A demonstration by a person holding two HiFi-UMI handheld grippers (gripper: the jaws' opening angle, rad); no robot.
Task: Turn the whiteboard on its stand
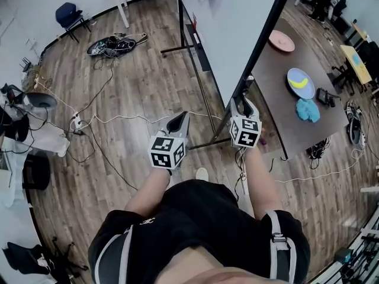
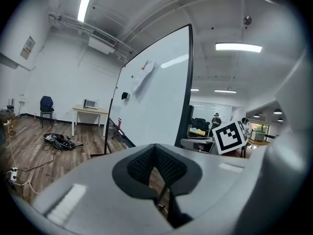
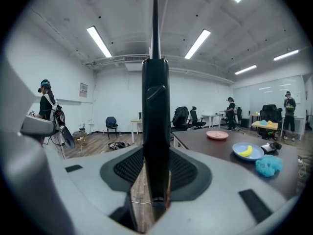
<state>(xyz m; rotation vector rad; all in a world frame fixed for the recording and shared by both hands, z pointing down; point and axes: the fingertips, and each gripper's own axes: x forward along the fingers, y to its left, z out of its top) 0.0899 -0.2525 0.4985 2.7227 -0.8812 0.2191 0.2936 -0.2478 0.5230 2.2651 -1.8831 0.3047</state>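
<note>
The whiteboard (image 1: 231,34) runs straight ahead (near edge upright), pinched by the right claw (image 1: 244,108); the left claw (image 1: 179,122), pressed together and empty, hangs just leftward.

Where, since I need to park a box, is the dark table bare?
The dark table is bare between the whiteboard edge and the blue plate, down to the near corner. Crowded: its right edge, with that plate, a teal cloth and a black item; a pink plate sits at the far end.
</note>
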